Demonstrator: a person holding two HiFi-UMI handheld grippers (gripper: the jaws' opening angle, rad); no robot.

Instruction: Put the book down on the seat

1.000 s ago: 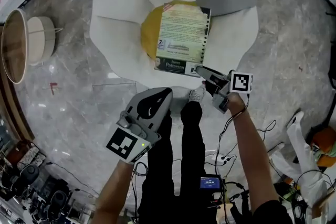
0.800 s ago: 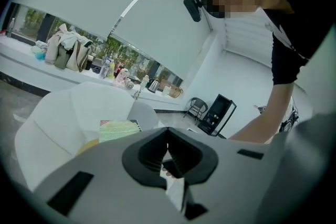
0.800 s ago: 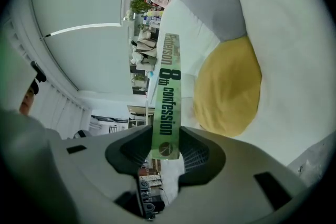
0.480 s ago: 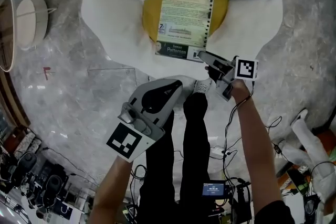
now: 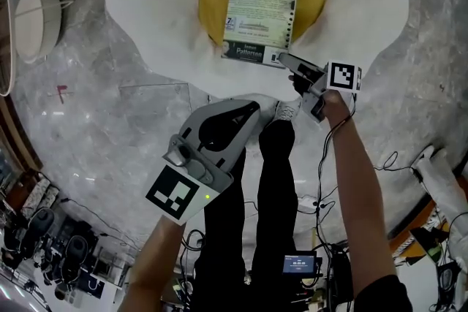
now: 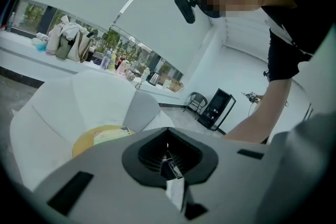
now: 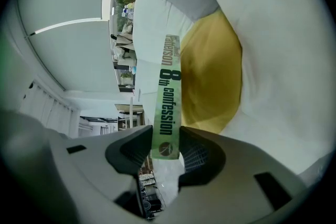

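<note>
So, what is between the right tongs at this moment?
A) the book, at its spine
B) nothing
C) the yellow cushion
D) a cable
A: the right gripper view shows the right tongs closed on the green spine of the book.

- Spine of the pale green paperback book [image 7: 167, 107]: "8th confession" in dark letters, "Patterson" beyond it.
- Its upturned cover, seen from overhead [image 5: 259, 14]: "James Patterson" along the near edge.
</note>
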